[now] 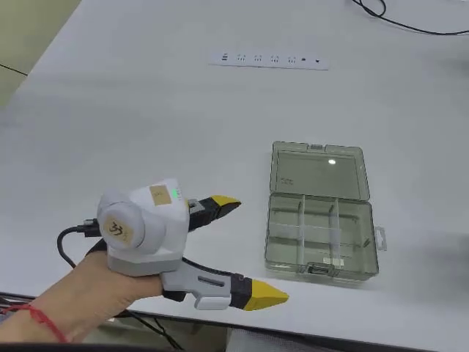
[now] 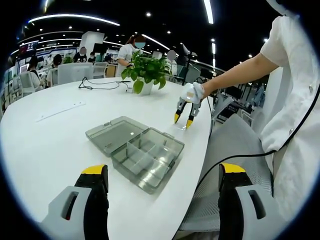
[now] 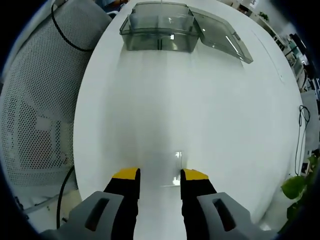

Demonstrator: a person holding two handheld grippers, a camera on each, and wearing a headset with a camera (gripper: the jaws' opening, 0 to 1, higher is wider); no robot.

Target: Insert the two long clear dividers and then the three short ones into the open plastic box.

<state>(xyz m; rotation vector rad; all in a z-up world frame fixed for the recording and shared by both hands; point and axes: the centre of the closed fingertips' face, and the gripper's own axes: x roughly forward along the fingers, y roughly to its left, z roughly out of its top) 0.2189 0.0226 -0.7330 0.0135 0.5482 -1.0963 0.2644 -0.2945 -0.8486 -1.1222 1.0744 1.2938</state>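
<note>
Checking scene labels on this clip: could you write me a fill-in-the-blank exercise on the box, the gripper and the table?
1. The hinged lid of the clear grey plastic box is ___, not shut.
2. The jaws of the left gripper stand ___, with nothing between them.
3. The flat white socket bar on the white table beyond the box is a power ___.

Missing words: open; open; strip.

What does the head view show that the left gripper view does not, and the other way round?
Head view, not the other: the hand holding the left gripper. Left gripper view, not the head view: the right gripper beyond the plastic box, a potted plant, a white sleeve. Both: the plastic box, open, with dividers in it, and the left gripper's open yellow-tipped jaws.
</note>
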